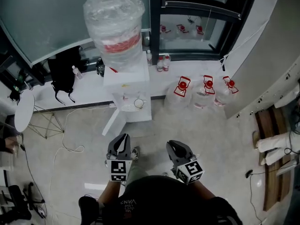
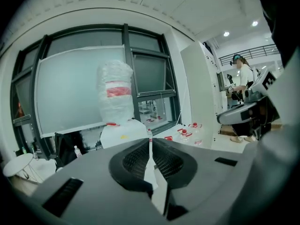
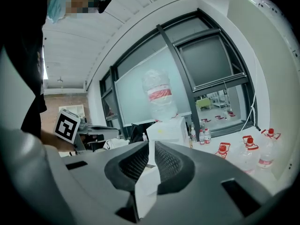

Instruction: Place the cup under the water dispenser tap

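The white water dispenser stands against the window wall with a plastic-wrapped bottle on top. A small round cup sits in its tap recess. My left gripper and right gripper hover side by side over the floor, short of the dispenser and level with each other. Both are shut with nothing between their jaws. In the left gripper view the left gripper points at the dispenser. The right gripper faces the dispenser too.
Three spare water jugs with red caps stand on the floor right of the dispenser. Small bottles line the sill. A black bag, a white stool and a loose cable lie to the left. Another person stands far right.
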`<state>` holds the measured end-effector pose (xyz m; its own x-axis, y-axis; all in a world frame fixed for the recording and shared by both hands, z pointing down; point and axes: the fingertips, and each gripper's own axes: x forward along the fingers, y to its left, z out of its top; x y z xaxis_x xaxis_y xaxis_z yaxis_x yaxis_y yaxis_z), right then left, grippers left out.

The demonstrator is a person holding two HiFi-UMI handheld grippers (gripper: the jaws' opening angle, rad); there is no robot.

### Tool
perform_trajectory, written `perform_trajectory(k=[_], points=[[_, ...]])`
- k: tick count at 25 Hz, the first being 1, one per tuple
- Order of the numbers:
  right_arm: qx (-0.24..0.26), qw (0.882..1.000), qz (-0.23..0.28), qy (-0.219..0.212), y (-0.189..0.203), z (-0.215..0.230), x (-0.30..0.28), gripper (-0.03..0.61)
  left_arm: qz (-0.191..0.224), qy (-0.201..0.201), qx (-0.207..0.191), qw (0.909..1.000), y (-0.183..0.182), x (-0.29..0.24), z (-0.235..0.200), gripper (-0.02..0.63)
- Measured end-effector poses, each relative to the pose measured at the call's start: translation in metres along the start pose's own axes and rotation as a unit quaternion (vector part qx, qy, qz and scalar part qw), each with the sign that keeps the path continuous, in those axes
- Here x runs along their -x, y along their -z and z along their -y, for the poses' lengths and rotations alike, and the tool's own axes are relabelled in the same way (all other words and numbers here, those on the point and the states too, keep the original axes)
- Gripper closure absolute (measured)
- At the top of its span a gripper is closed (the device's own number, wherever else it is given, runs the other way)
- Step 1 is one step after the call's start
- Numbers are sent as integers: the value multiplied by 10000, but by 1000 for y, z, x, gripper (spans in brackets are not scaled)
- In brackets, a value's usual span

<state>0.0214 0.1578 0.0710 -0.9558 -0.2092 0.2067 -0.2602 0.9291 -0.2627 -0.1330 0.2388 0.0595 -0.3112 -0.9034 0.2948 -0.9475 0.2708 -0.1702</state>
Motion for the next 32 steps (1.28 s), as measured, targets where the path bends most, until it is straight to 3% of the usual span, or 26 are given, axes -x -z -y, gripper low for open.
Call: perform_trajectory(k=[14, 32], points=[[180, 9994, 5, -311, 5, -19, 36, 532, 15, 38, 107, 9999, 4, 72, 49, 594], [243, 9996, 10, -133, 7, -23, 39, 535, 219, 187, 74, 9996, -9, 80, 54, 595]])
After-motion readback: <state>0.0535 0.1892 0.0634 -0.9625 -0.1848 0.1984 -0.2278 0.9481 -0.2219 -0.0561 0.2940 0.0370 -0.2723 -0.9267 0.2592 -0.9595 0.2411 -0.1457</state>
